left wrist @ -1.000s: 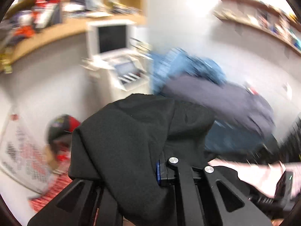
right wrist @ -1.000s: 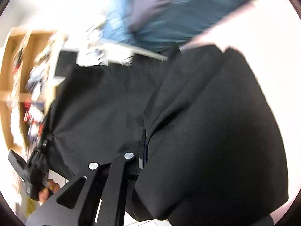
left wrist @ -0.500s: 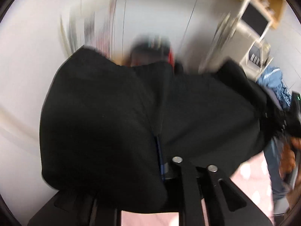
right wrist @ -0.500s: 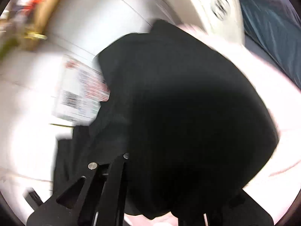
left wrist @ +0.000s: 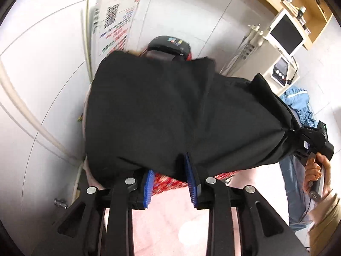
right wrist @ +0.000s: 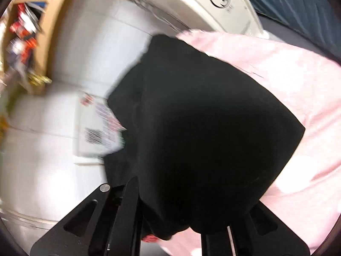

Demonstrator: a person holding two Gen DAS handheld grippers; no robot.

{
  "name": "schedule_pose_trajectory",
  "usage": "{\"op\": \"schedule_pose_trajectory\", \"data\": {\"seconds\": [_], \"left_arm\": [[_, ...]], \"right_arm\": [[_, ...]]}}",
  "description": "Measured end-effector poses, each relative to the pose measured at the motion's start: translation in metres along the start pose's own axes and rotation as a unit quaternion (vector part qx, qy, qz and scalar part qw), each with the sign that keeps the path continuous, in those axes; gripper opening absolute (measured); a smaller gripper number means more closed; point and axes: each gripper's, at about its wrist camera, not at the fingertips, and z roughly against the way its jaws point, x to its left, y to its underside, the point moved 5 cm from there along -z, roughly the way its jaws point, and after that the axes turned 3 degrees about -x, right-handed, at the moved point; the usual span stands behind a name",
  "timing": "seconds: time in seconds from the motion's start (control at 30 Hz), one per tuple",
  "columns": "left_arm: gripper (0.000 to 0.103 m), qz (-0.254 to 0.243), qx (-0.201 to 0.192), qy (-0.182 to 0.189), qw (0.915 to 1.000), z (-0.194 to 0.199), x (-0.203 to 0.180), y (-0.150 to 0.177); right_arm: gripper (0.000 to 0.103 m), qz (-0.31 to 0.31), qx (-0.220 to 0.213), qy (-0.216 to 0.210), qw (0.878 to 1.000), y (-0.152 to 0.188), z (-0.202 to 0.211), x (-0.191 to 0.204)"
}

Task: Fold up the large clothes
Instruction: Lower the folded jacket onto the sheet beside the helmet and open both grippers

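Pink surface (right wrist: 298,98) — partly covered by black garment (left wrist: 170,115), which is draped above it. Left tongs (left wrist: 170,181): blue pads (left wrist: 148,183) spread apart, cloth hanging over the tips, not pinched. Right tongs (left wrist: 307,140) pinch the garment's far corner; in the right wrist view the cloth hides the tips.

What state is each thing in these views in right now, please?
Left gripper: open, blue pads apart, cloth's edge draped over its fingertips.
Right gripper: seemingly shut on the garment's far end.
Black garment: stretched between both grippers, lifted above the pink sheet.
Monitor: screen dark.
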Motion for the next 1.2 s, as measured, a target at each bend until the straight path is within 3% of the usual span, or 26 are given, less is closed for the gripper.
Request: {"op": "schedule_pose_trajectory", "data": {"seconds": [0.07,0.17,0.2,0.23,0.27,0.33,0.37,0.43,0.5,0.57,0.63,0.7,0.73,0.77,0.8,0.9,1.07,1.13,1.2], "left_arm": [[0.031,0.011,-0.006,-0.013,0.9998,0.003,0.01,-0.004],[0.035,0.015,-0.061,-0.033,0.9974,0.03,0.024,-0.023],[0.041,0.01,-0.094,-0.056,0.9939,0.042,0.03,-0.031],[0.067,0.004,-0.126,-0.083,0.9885,0.054,0.037,-0.037],[0.083,0.003,-0.164,-0.116,0.9796,0.068,0.047,-0.045],[0.087,0.023,-0.202,-0.138,0.9694,0.081,0.073,-0.053],[0.089,0.028,-0.191,-0.136,0.9718,0.076,0.082,-0.055],[0.089,0.042,-0.117,-0.14,0.9823,0.044,0.105,-0.054],[0.089,0.076,-0.064,-0.118,0.9881,0.013,0.121,-0.046],[0.089,0.121,-0.022,-0.092,0.9882,-0.014,0.135,-0.034],[0.089,0.182,0.007,-0.041,0.9824,-0.04,0.145,-0.019],[0.076,0.228,0.02,0.009,0.9735,-0.054,0.147,-0.01],[0.049,0.242,0.025,0.036,0.9694,-0.059,0.146,-0.009],[0.012,0.249,0.038,0.052,0.9664,-0.063,0.145,-0.009],[0.001,0.244,0.049,0.051,0.967,-0.063,0.142,-0.012],[0.002,0.208,0.031,0.065,0.9754,-0.039,0.122,-0.03],[0.001,0.134,0.02,0.076,0.9878,0.034,0.09,-0.059],[0.002,0.105,0.028,0.062,0.9921,0.043,0.079,-0.056],[0.002,0.095,0.04,0.032,0.9942,0.027,0.079,-0.046]], "right_arm": [[0.043,-0.02,0.023,0.027,0.999,0.004,-0.014,-0.015],[0.057,-0.027,-0.016,0.023,0.999,0.008,-0.001,-0.014],[0.059,-0.022,-0.028,0.023,0.999,0.01,0.004,-0.012],[0.064,-0.021,-0.042,0.035,0.998,0.011,0.01,-0.015],[0.072,-0.026,-0.058,0.05,0.997,0.011,0.021,-0.022],[0.075,-0.042,-0.084,0.054,0.994,0.013,0.033,-0.034],[0.075,-0.052,-0.092,0.053,0.993,0.015,0.039,-0.043],[0.075,-0.081,-0.111,0.051,0.989,0.014,0.05,-0.071],[0.075,-0.142,-0.12,0.02,0.982,0.013,0.052,-0.1],[0.075,-0.191,-0.105,-0.021,0.976,0.016,0.043,-0.115],[0.071,-0.21,-0.093,-0.035,0.973,0.021,0.029,-0.115],[0.05,-0.222,-0.094,-0.059,0.969,0.021,0.02,-0.11],[0.027,-0.231,-0.091,-0.082,0.965,0.02,0.014,-0.103],[0.014,-0.233,-0.088,-0.092,0.964,0.021,0.012,-0.097],[0.012,-0.229,-0.085,-0.086,0.966,0.017,0.012,-0.089],[0.006,-0.198,-0.083,-0.072,0.974,0.002,0.026,-0.071],[0.004,-0.168,-0.125,-0.112,0.971,-0.043,0.082,-0.045],[0.004,-0.155,-0.142,-0.098,0.973,-0.058,0.094,-0.042],[0.004,-0.166,-0.141,-0.059,0.974,-0.065,0.093,-0.055]]}}
